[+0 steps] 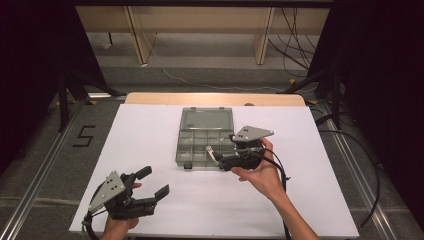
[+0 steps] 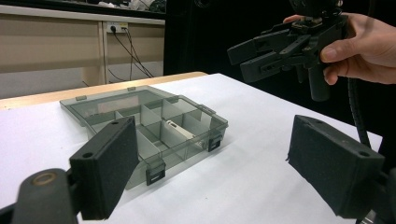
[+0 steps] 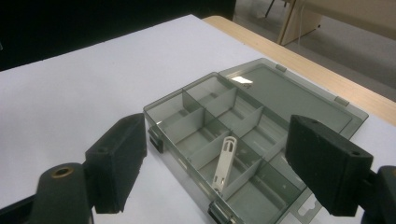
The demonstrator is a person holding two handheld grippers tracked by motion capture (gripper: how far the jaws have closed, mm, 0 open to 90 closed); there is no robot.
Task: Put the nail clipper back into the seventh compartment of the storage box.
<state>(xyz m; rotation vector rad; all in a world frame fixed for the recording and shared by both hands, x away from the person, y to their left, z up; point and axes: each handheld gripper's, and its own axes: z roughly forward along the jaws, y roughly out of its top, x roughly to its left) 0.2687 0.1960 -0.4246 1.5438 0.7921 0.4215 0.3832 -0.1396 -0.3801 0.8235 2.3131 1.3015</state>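
A smoky-grey clear compartment box [image 1: 186, 150] lies open at mid table, its lid [image 1: 207, 119] laid flat behind it. A small white slotted strip [image 3: 225, 161] leans upright against a divider in a front compartment, as the high view [image 1: 212, 153] and the left gripper view [image 2: 180, 129] also show. My right gripper [image 1: 223, 161] hovers over the box's front right corner, open, and its pads [image 3: 119, 161] stand well clear of the strip. My left gripper [image 1: 155, 182] rests near the table's front left, open and empty, aimed at the box [image 2: 154, 161].
White sheet [image 1: 150, 130] covers the table, with a wooden edge [image 1: 215, 98] at the back. Black latches [image 2: 155, 175] sit on the box's front wall. Cables trail from the right gripper [image 2: 254, 53] off the right side. Beyond the table are wooden furniture legs [image 1: 142, 45].
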